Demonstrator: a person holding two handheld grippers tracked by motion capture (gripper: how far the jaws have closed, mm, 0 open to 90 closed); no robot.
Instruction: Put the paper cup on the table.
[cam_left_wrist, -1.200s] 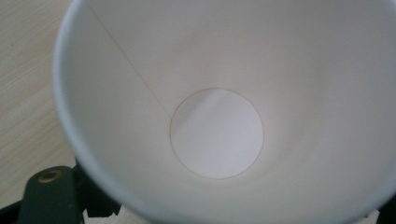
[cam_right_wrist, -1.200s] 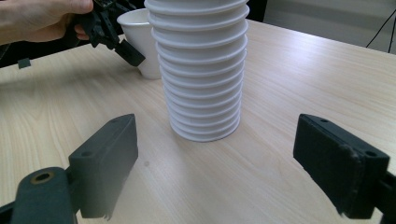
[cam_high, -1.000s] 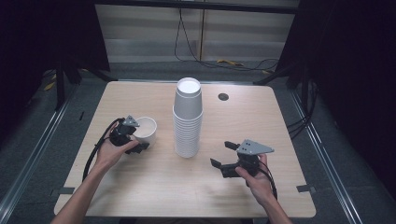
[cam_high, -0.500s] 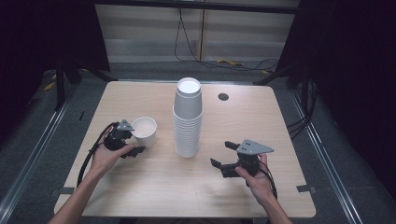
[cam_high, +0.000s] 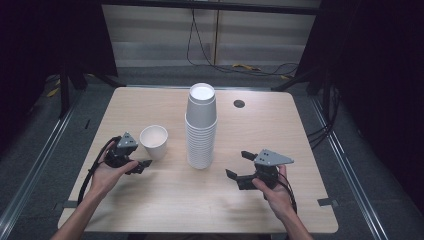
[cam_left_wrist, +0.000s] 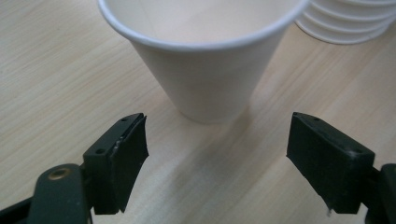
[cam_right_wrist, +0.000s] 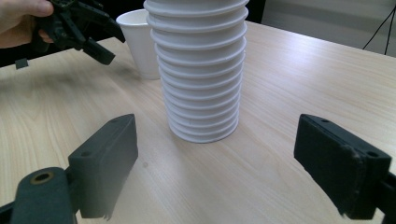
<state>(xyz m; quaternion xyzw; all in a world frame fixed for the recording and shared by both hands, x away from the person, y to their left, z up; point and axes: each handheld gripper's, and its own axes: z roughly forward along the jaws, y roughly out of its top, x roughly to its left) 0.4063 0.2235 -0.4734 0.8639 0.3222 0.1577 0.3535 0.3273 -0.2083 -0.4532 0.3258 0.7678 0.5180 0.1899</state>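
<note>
a single white paper cup (cam_high: 154, 141) stands upright on the wooden worktop (cam_high: 300, 130), left of a tall stack of cups (cam_high: 201, 127) that rises near the middle, the two apart with a strip of bare wood between them. the left gripper (cam_high: 141, 165) sits just beside the single cup on the person's side; in the left gripper view its jaws stand wide apart with the cup (cam_left_wrist: 205, 56) ahead of them and nothing between the pads, which touch neither the cup nor the wood beyond it. the right gripper (cam_high: 239, 170) hangs to the right of the stack, pointing towards its base; its jaws are spread wide and hold nothing, and in the right gripper view the stack (cam_right_wrist: 201, 70) stands ahead between them, well clear of both pads.
</note>
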